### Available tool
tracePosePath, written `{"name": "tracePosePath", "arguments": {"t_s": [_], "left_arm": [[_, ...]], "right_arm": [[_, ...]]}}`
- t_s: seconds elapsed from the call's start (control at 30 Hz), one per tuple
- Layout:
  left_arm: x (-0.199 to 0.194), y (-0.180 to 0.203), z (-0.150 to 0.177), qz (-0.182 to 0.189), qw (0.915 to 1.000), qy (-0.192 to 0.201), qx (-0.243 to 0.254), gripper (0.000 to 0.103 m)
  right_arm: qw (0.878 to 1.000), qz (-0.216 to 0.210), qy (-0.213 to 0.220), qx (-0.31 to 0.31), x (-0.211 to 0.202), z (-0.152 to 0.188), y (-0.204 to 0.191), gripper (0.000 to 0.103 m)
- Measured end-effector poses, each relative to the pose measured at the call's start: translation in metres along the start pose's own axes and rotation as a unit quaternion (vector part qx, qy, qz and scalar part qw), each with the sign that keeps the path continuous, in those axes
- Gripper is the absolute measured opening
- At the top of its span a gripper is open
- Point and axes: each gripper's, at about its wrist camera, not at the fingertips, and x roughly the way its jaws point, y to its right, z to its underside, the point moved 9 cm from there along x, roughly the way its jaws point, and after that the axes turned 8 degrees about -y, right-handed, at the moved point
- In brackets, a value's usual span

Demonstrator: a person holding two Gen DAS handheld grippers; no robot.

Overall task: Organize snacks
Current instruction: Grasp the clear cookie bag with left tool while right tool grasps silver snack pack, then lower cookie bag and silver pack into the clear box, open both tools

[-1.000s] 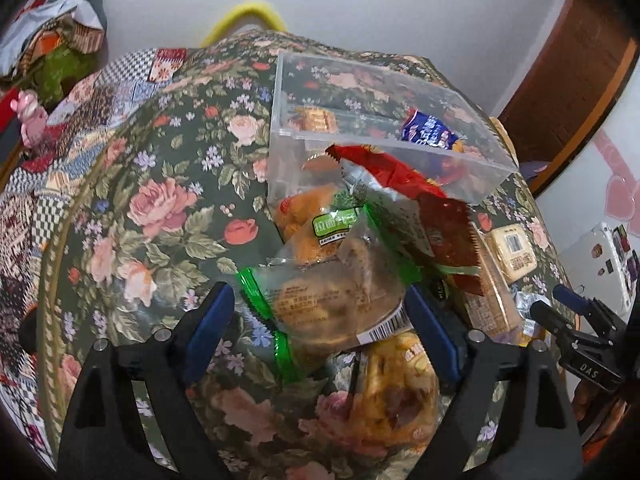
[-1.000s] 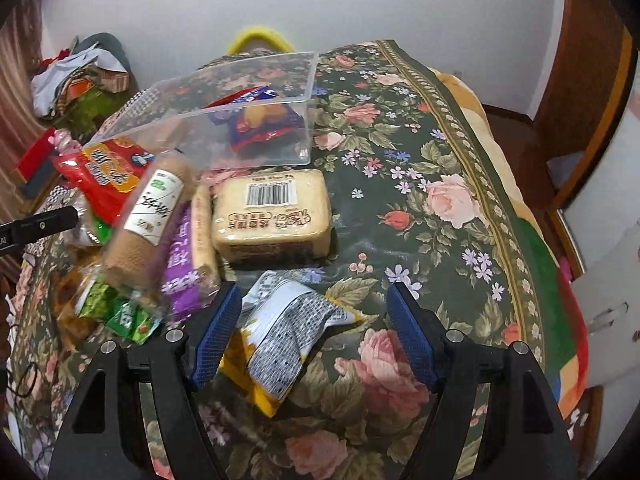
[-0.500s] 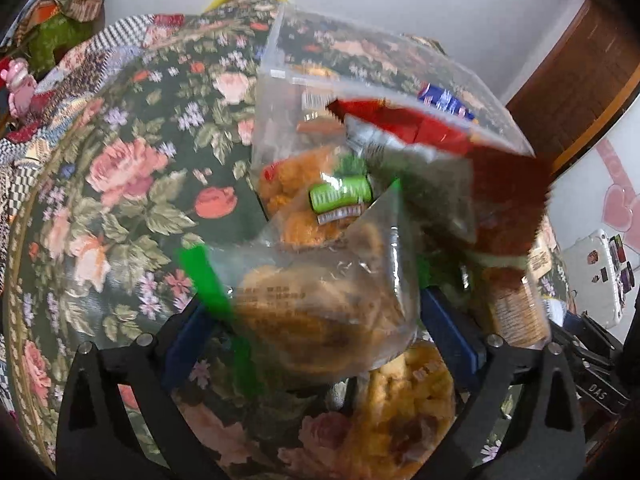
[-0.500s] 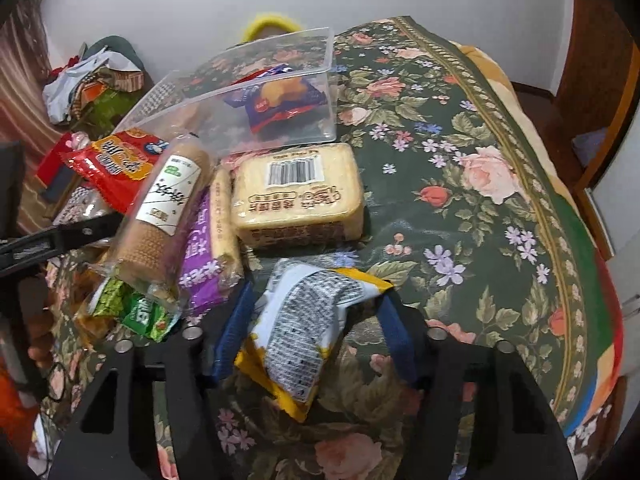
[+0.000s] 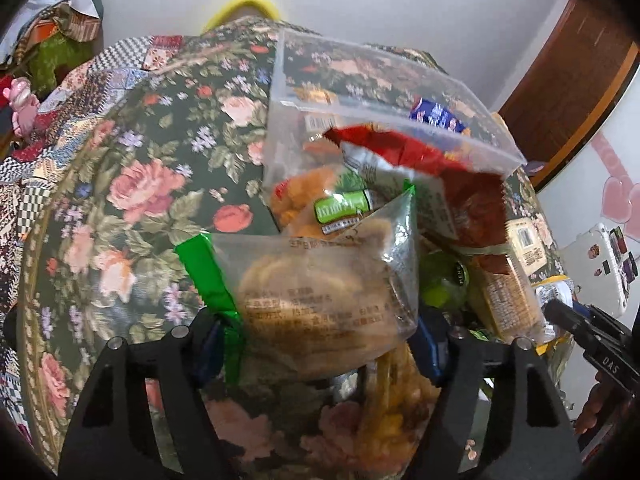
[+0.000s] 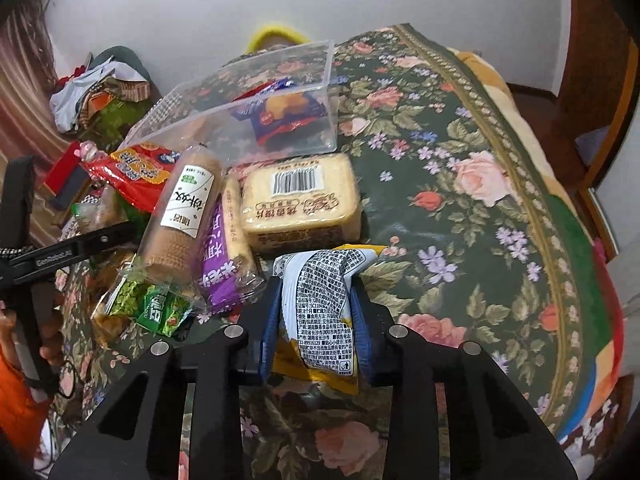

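My left gripper [image 5: 320, 344] is closing its jaws on a clear pastry bag with green ends [image 5: 324, 292], which both pads press, held just above the snack pile. My right gripper [image 6: 316, 320] is shut on a white-and-yellow snack packet [image 6: 324, 304], its printed back facing the camera. Behind the pile stands a clear plastic box [image 5: 360, 76] [image 6: 224, 114] with a blue snack bag [image 6: 280, 116] inside. A red chip bag [image 5: 420, 152], a biscuit roll [image 6: 184, 216], a purple pack [image 6: 220, 264] and a tan wrapped block [image 6: 300, 200] lie in front of the box.
Everything rests on a floral bedspread [image 6: 460, 184]. Clothes are heaped at the far left [image 6: 100, 92]. A wooden door [image 5: 568, 80] is at the right, and a white case [image 5: 600, 264] lies beyond the bed edge. A person's hand [image 6: 48, 320] holds the left gripper.
My left gripper's jaws closed in on the pastry bag and raised it toward the camera. My right gripper's jaws closed onto the white-and-yellow packet, squeezing it narrow.
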Motion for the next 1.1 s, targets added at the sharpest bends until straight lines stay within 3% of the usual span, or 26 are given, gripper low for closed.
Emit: {"name": "tracePosePath", "arguments": {"t_s": [0.27,0.63,0.87,1.1], "left_arm": [[-0.042,-0.007,-0.015,-0.013,0.9989,0.046,0.005,0.074],[-0.096,0.016,-0.067,-0.012,0.9921,0.120,0.035,0.074],[-0.097,0.035,-0.098,-0.004,0.9897,0.132,0.056,0.074],[-0.073,0.045,-0.124,-0.005,0.9897,0.123,0.073,0.074]], "right_arm": [[0.999,-0.002,0.035,0.004,-0.026,-0.019,0.003,0.029],[0.994,-0.010,0.108,-0.026,-0.059,-0.078,-0.017,0.029],[0.988,-0.015,0.144,-0.057,-0.067,-0.116,-0.040,0.029],[0.984,-0.012,0.155,-0.082,-0.054,-0.146,-0.056,0.029]]}}
